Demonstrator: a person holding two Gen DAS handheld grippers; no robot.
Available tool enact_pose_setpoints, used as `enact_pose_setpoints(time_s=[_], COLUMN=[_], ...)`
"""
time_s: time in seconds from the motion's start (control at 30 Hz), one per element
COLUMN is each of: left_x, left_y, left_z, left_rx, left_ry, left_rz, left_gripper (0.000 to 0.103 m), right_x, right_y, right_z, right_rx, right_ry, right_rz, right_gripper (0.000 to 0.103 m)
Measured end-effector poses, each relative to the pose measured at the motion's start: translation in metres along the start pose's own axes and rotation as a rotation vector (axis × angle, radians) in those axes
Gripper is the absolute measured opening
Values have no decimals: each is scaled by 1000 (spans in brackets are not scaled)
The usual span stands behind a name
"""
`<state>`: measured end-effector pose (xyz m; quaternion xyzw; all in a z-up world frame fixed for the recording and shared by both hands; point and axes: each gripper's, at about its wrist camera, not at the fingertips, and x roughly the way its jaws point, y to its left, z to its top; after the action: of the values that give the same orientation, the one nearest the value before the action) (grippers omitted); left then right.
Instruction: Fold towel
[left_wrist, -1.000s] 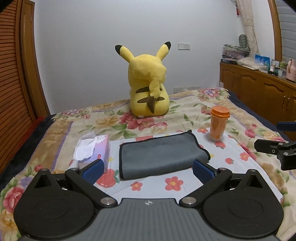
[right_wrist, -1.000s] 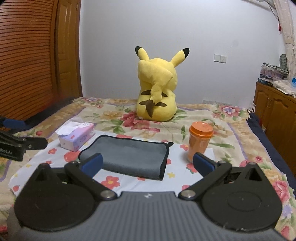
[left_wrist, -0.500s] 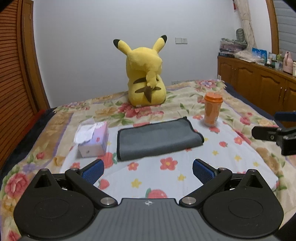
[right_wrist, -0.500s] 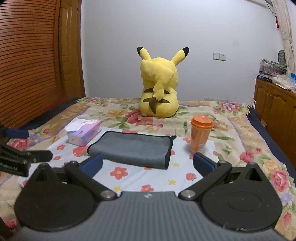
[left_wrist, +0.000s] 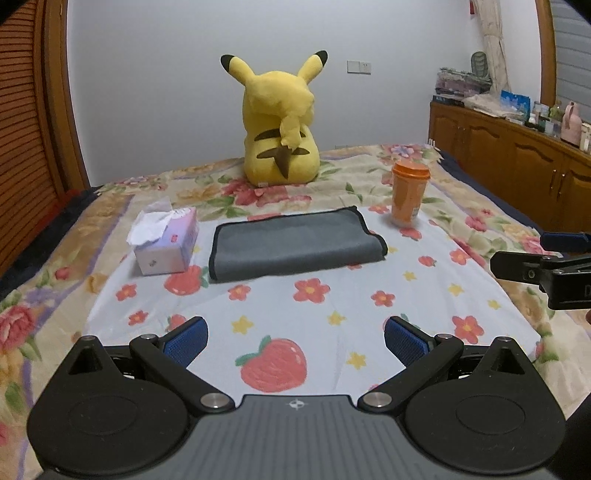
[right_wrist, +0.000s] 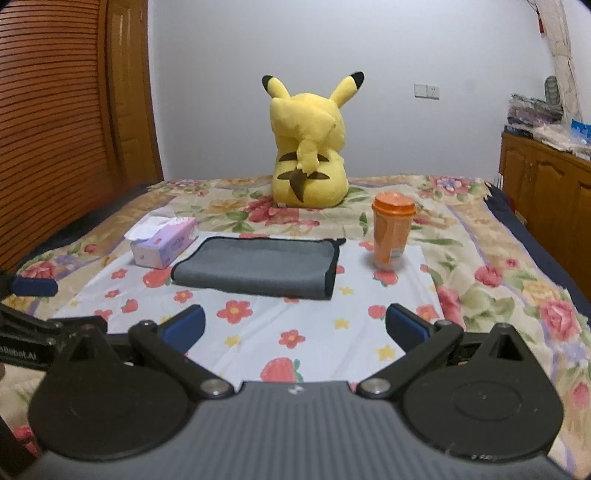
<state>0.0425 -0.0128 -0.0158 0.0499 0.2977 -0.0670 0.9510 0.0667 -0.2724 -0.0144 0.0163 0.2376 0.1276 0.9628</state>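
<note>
A grey towel with a dark hem (left_wrist: 295, 242) lies folded flat on a white flower-print sheet (left_wrist: 314, 314) on the bed; it also shows in the right wrist view (right_wrist: 258, 267). My left gripper (left_wrist: 295, 338) is open and empty, well short of the towel's near edge. My right gripper (right_wrist: 295, 325) is open and empty, also back from the towel. Each gripper appears at the edge of the other's view: the right one (left_wrist: 546, 266) and the left one (right_wrist: 33, 306).
A tissue box (left_wrist: 164, 245) stands just left of the towel. An orange lidded cup (left_wrist: 408, 194) stands to its right. A yellow plush toy (left_wrist: 280, 125) sits behind. A wooden cabinet (left_wrist: 517, 170) runs along the right, a slatted wardrobe (right_wrist: 55, 122) on the left.
Both grippers have drawn back from the towel toward the foot of the bed; more of the print sheet shows in front. The towel has not moved.
</note>
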Motion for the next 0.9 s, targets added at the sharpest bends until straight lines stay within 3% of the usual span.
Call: enact_pose_setpoints(time_s=[0.57, 0.9], left_x=[7, 4], left_y=[0, 9], left_z=[-26, -31], left_rx=[-27, -67], left_ry=[33, 2], left_rz=[17, 24], left_gripper=[103, 103], right_x=[10, 11], right_y=[6, 3], right_z=[-26, -28], right_rx=[1, 19], right_ry=[43, 42], right_rz=[-26, -43], right_gripper=[103, 103])
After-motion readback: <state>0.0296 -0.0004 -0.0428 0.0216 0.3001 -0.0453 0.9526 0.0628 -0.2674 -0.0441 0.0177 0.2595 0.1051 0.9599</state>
